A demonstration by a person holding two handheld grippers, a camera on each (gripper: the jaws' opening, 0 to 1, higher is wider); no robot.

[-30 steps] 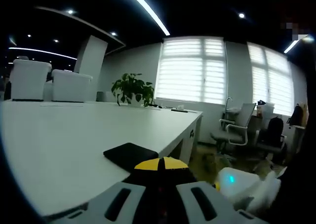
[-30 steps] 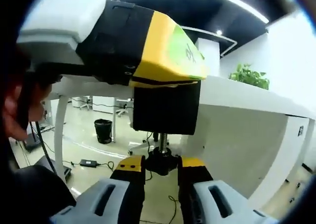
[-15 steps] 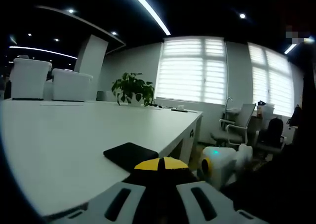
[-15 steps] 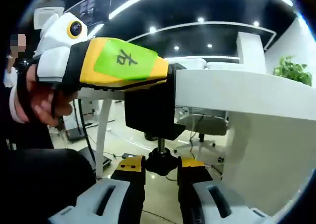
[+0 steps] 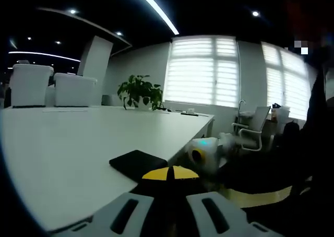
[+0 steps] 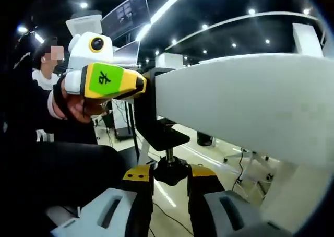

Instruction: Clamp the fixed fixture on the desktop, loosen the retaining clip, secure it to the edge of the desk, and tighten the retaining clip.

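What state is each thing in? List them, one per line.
Clamp: hooked over the desk edge, one arm above, one below.
Knob: under the desk, gripped by the right gripper.
Right gripper: shut on the knob.
Left gripper: holding the clamp's top at the desk edge.
Desk: white, clamp pad lying on top.
Blinds: lowered, daylight behind.

the desk [image 5: 78, 143] is white, w/ a black fixture pad [image 5: 136, 164] on top. under the edge the clamp [image 6: 156, 127] is black, its knob [image 6: 170, 170] black too. right gripper [image 6: 170, 182]: yellow tips, black inner pads, grey-white body. left gripper [image 6: 112, 80]: yellow and black, w/ a green label bearing a dark mark, white rear. plant [image 5: 140, 92] has green leaves. window blinds [image 5: 201, 72] white, striped. ceiling dark.
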